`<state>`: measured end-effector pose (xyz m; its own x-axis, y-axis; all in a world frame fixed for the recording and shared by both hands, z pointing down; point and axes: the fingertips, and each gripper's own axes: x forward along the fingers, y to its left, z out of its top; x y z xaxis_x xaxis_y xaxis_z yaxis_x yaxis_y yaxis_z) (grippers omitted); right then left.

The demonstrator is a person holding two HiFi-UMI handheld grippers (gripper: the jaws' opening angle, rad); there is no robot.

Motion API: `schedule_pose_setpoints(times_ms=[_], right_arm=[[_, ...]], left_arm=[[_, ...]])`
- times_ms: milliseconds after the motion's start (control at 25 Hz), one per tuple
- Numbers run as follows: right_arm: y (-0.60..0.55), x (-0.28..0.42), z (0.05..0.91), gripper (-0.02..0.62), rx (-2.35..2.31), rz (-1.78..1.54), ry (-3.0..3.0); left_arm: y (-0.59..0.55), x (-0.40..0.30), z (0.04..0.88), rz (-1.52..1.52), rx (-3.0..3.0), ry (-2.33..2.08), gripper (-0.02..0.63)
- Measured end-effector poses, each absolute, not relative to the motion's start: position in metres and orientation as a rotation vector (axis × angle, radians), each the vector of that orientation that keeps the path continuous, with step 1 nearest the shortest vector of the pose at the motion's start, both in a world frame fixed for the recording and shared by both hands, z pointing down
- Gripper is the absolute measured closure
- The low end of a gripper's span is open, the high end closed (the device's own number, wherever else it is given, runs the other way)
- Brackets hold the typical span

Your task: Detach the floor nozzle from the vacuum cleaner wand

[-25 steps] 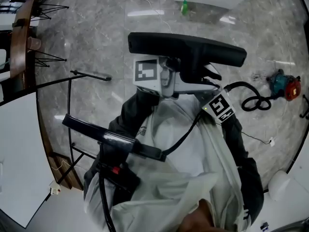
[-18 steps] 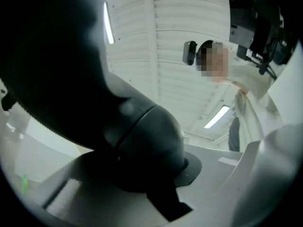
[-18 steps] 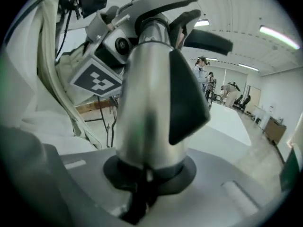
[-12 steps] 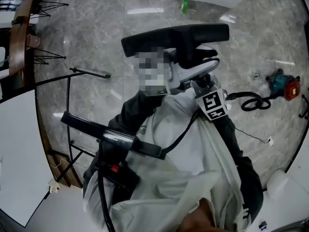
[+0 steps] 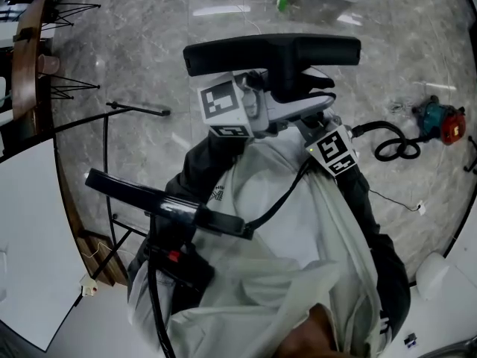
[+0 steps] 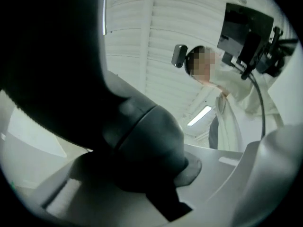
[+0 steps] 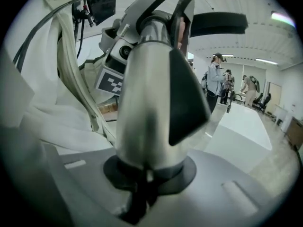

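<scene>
Left fingers pinch the floor nozzle neck, right fingers the wand; white coat alongside.

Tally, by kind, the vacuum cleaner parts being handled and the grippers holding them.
floor nozzle: 1
wand: 1
grippers: 2 (left gripper, right gripper)
Total: 4

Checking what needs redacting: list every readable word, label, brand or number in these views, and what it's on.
No text is legible in any view.
Marker cube and second marker cube: black-and-white square codes only, no letters.
Pale print on the dark sleeve: too small to read.
</scene>
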<state>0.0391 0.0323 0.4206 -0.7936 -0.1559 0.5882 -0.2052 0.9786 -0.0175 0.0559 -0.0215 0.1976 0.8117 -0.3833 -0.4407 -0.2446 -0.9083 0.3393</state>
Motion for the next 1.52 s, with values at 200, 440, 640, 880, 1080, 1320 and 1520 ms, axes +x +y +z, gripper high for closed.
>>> schedule_pose_setpoints(times_ms=[200, 440, 640, 880, 1080, 1320, 1520], right_arm=[[0.019, 0.049, 0.431, 0.551, 0.403, 0.112, -2.426], [0.018, 0.069, 0.431, 0.551, 0.445, 0.125, -2.466], [0.001, 0.079, 0.417, 0.551, 0.568, 0.146, -2.505], [-0.011, 0.073, 0.402, 0.551, 0.633, 0.118, -2.495], [-0.004, 0.059, 0.399, 0.551, 0.603, 0.095, -2.519], [-0.005, 0.07, 0.398, 0.551, 0.618, 0.109, -2.518], [-0.001, 0.068, 0.398, 0.551, 0.581, 0.081, -2.521]], left_arm=[[-0.04, 0.053, 0.209, -0.495, 2.833, -0.879, 0.532], [-0.052, -0.017, 0.206, -0.676, 2.687, -0.991, 0.531], [-0.043, -0.055, 0.224, -0.574, 2.665, -1.132, 0.531], [-0.021, -0.081, 0.247, -0.6, 2.518, -1.169, 0.531], [-0.008, -0.08, 0.271, -0.577, 2.434, -1.18, 0.531], [-0.008, -0.068, 0.28, -0.538, 2.441, -1.16, 0.531], [-0.01, -0.057, 0.283, -0.531, 2.438, -1.127, 0.531]])
